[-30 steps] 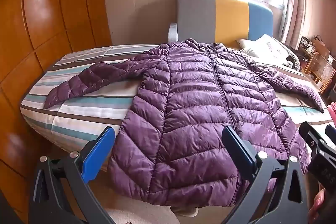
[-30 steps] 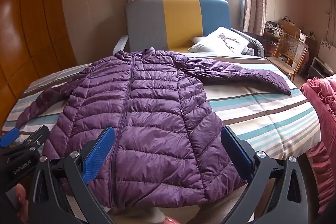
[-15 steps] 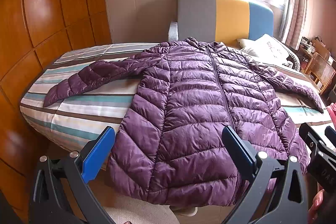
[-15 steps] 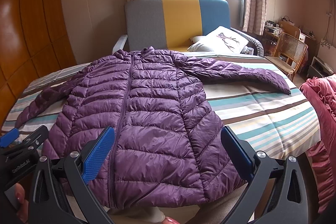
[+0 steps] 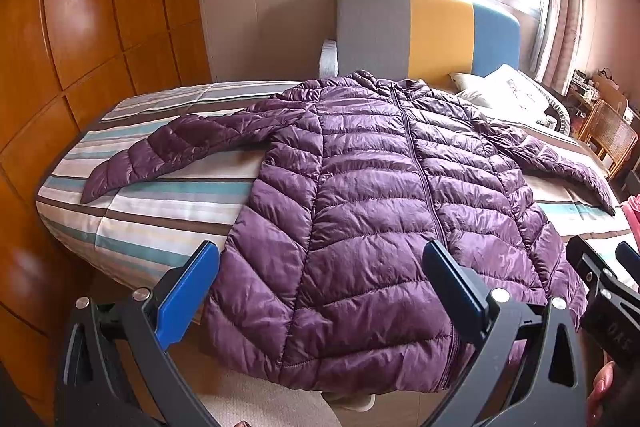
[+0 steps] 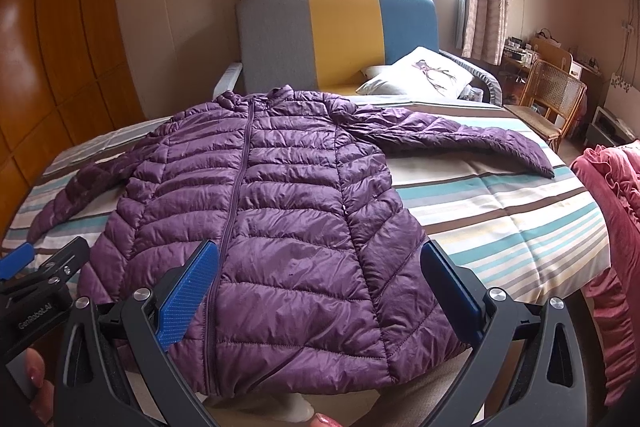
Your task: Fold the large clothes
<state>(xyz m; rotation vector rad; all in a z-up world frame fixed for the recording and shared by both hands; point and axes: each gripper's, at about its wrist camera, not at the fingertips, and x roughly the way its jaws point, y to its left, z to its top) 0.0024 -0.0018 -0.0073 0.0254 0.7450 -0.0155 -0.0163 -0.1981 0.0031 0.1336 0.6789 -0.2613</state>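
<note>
A purple quilted puffer jacket (image 5: 360, 207) (image 6: 280, 211) lies flat and zipped on the striped bed (image 5: 152, 223) (image 6: 500, 219), both sleeves spread out sideways, its hem hanging over the near edge. My left gripper (image 5: 320, 283) hovers open in front of the hem's left half, nothing between its blue pads. My right gripper (image 6: 320, 283) is open too, held before the hem's right half. Each gripper shows at the edge of the other's view, the right one (image 5: 604, 291) and the left one (image 6: 36, 275).
A grey, yellow and blue headboard (image 6: 336, 35) stands at the far end with a white pillow (image 6: 420, 75). Wooden wardrobe panels (image 5: 80, 47) line the left. A wicker chair (image 6: 552, 99) and red ruffled fabric (image 6: 616, 247) sit at the right.
Both grippers have risen or drawn back very slightly, so the jacket sits a little lower in both views. The jacket has not moved and both grippers stay open.
</note>
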